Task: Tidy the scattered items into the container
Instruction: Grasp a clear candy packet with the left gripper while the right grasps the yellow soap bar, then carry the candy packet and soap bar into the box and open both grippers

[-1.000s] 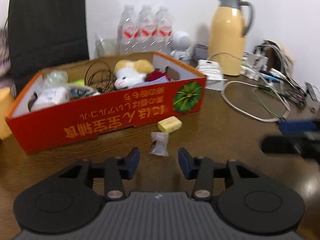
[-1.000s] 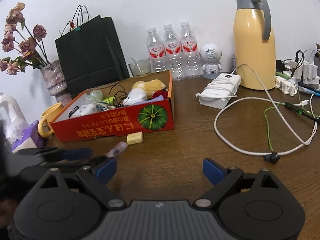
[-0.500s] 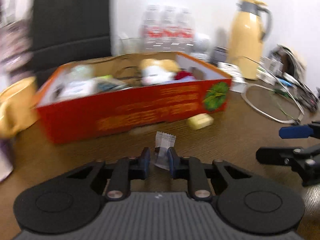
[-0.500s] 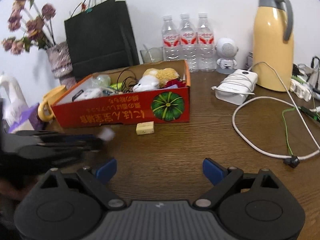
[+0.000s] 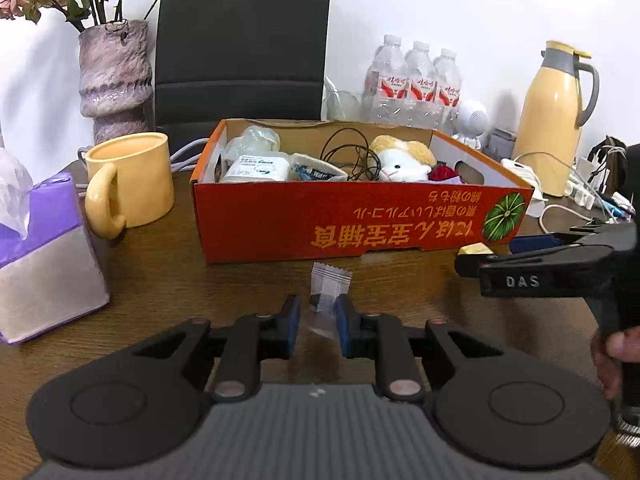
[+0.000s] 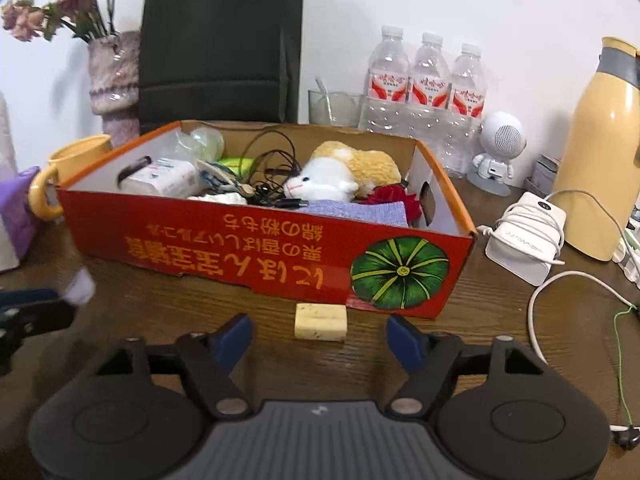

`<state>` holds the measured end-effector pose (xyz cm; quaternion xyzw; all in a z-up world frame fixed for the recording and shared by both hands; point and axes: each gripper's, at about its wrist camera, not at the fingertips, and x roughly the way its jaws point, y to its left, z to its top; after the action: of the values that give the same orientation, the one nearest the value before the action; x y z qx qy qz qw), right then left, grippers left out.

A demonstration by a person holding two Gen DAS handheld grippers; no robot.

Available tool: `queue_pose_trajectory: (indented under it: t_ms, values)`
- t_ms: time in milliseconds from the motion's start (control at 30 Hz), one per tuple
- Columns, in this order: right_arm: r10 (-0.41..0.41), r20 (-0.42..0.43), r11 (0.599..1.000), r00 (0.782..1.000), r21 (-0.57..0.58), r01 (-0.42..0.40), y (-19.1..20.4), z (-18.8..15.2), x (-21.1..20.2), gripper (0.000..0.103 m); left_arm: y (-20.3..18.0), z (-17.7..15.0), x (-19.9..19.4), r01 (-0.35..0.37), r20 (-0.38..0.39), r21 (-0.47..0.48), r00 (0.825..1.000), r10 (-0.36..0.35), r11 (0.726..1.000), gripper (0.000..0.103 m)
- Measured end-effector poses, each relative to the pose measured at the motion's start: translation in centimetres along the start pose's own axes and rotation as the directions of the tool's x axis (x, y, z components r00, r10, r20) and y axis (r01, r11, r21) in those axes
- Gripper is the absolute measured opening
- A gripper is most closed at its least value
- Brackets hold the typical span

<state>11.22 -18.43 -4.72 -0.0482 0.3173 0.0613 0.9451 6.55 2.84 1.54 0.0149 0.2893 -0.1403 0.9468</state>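
My left gripper fingers pinch small clear candy wrapper, held just above wooden worktop, in front of red cardboard box. My right gripper fingers closing, nothing gripped; pale yellow block lies on worktop between them, just beside box front. Box holds plush toy, black cables, packets

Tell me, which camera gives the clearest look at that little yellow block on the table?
The right wrist view: the yellow block lies whole and unobstructed before the red box. The left wrist view shows only a corner, mostly hidden behind the other gripper.
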Motion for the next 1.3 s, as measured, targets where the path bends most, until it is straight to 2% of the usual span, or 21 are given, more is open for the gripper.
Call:
queue_pose_trajectory:
  t_ms: [67,300,367,467,700,800,933,1033,1100,1200,1300]
  values:
    - [-0.003,-0.006,1.0,1.0,0.013,0.003,-0.1,-0.1,0.7,0.07,0.1,-0.1,0.1,-0.005,-0.013,-0.004,1.0,0.005,1.0,0.021]
    - [0.045,-0.003,0.998,0.999,0.055,-0.044,-0.9,0.1,1.5,0.056,0.1,0.0,-0.2,0.0,-0.015,0.003,1.0,0.0,1.0,0.021]
    - [0.034,-0.001,0.998,0.999,0.058,-0.034,-0.9,0.1,1.5,0.048,0.0,0.0,-0.1,-0.002,-0.02,0.005,1.0,0.003,1.0,0.021]
    - [0.04,0.004,0.998,0.999,0.056,-0.04,-0.8,0.2,1.4,0.029,-0.2,0.0,-0.1,-0.001,-0.019,0.008,1.0,0.001,1.0,0.021]
    - [0.048,0.011,0.998,0.999,0.044,-0.048,-0.7,0.1,1.1,0.029,-0.6,-0.2,0.1,-0.017,-0.017,0.023,1.0,0.017,1.0,0.021]
    - [0.055,0.038,0.998,0.998,0.028,-0.056,-0.4,-0.1,-0.3,0.029,-0.6,-0.2,0.2,-0.03,-0.02,0.023,0.999,0.03,0.999,0.021]
    - [0.072,0.114,0.997,0.991,0.026,-0.076,0.6,-1.0,-4.4,0.028,-0.7,-0.1,-0.3,-0.026,0.008,0.015,1.0,0.026,1.0,0.021]
    - [0.1,0.157,0.991,0.983,0.071,-0.112,0.8,-3.0,-7.7,0.029,-1.1,-0.3,-1.1,-0.068,0.035,0.019,0.997,0.068,0.997,0.021]
    - [0.12,0.188,0.985,0.975,0.098,-0.14,0.8,-4.2,-10.0,0.029,-1.3,-0.8,-2.7,-0.075,0.059,-0.021,0.995,0.076,0.997,0.021]
    - [0.127,0.245,0.986,0.961,0.072,-0.148,0.9,-5.5,-13.5,0.029,-1.8,-2.0,-5.6,-0.04,0.069,-0.116,0.996,0.048,0.992,0.021]
    - [0.136,0.291,0.985,0.947,0.067,-0.162,1.0,-6.3,-16.1,0.029,-3.2,-3.2,-8.2,-0.035,0.094,-0.12,0.995,0.047,0.992,0.021]
